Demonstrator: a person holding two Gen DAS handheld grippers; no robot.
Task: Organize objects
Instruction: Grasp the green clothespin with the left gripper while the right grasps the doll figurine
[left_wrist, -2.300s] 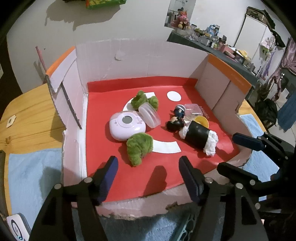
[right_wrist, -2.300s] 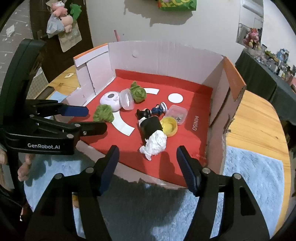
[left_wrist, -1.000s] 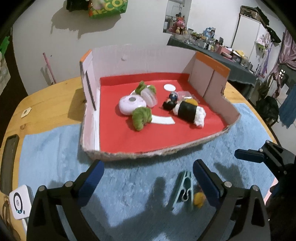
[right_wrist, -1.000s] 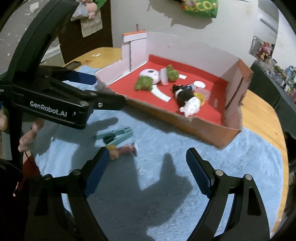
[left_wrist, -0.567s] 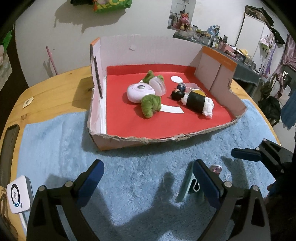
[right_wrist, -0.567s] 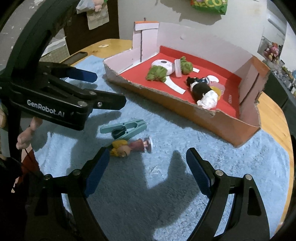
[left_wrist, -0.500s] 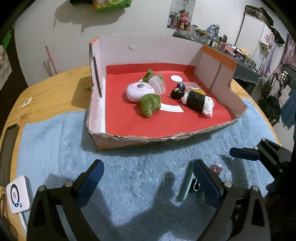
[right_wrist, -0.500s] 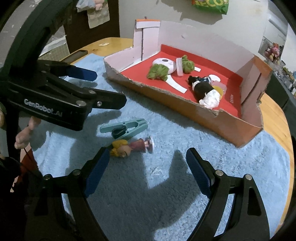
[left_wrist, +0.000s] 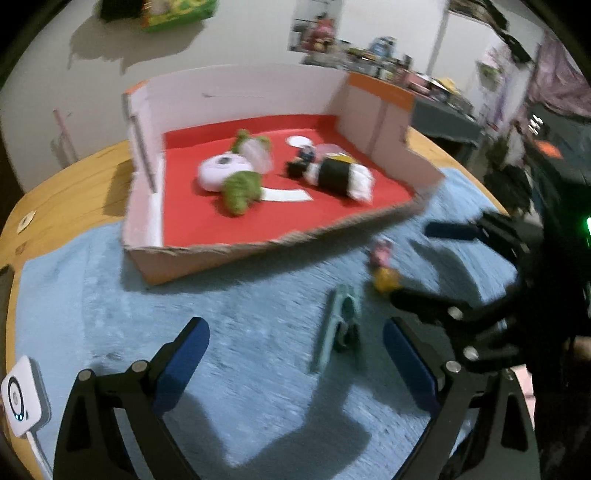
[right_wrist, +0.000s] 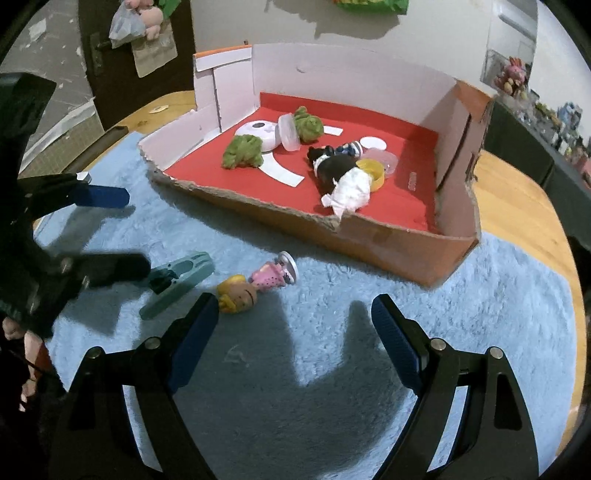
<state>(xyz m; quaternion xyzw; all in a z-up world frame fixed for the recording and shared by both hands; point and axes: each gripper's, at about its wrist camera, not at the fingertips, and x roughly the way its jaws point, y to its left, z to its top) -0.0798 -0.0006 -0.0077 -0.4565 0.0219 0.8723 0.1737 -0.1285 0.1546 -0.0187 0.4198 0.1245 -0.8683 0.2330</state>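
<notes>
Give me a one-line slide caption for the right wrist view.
Open right gripper hovers over blue fluffy rug near yellow-haired pink doll figurine and teal plastic clip; red-lined cardboard box behind.

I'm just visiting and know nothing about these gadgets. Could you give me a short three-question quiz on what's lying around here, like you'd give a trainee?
1. True or false: the little doll with yellow hair is lying inside the cardboard box.
2. Which of these lies on the blue rug beside that doll?
A. the teal clip
B. the yellow lid
C. the white round gadget
3. Fill in: the fingers of the right gripper stand ____, with nothing between them.

Key: 1 false, it lies on the rug, outside the box. 2 A. 3 open.
</notes>
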